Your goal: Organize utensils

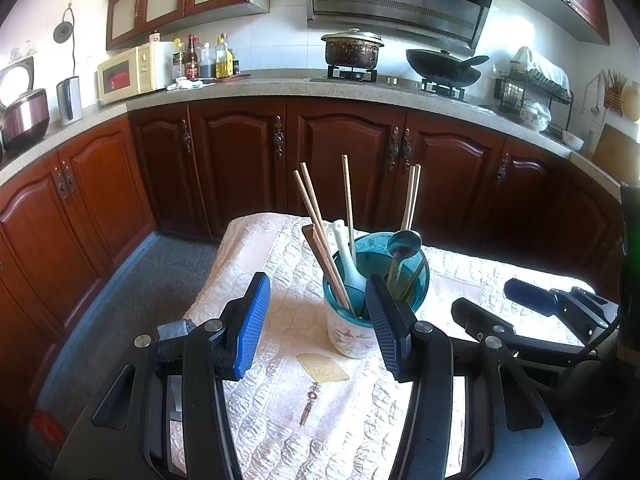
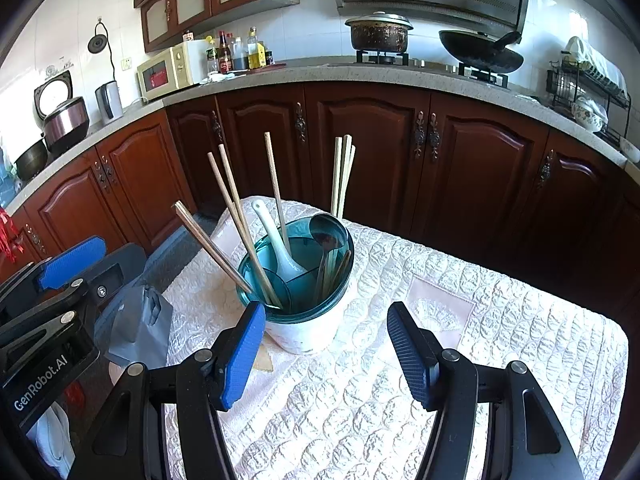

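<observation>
Both claws empty, nothing grasped. Left claw (image 1: 318,326) has its blue ribbed pads spread wide, hovering low over the quilted cream-and-pink cloth-covered surface (image 1: 280,420), aimed at the utensil holder. Right claw (image 2: 326,354) is also spread wide and empty, with the holder just ahead of it and slightly to its left.

The white ceramic utensil holder with a teal plastic divided insert (image 2: 298,280) stands upright near the middle of the surface. Already inside: pale wooden chopsticks (image 2: 240,224) leaning out to the left, more chopsticks (image 2: 342,176) upright at the back, a white ceramic soup spoon (image 2: 276,240) in the middle, and a dark metal ladle-type spoon (image 2: 326,236) bowl-up on the right side. The insert has compartments, but exactly which piece sits in which one is hard to tell.

No loose utensils show on the cloth in either view, so the sorting looks at or near its end; judged as final check or retreat stage. If anything is left, the likely next move is tidying the splayed chopsticks: one claw closes on a leaning stick near its upper part while the other steadies the holder wall, since the pot could tip or slide on the soft quilted cloth.

A crumpled grey bag (image 2: 140,324) sits off the left edge, apart from the holder.
</observation>
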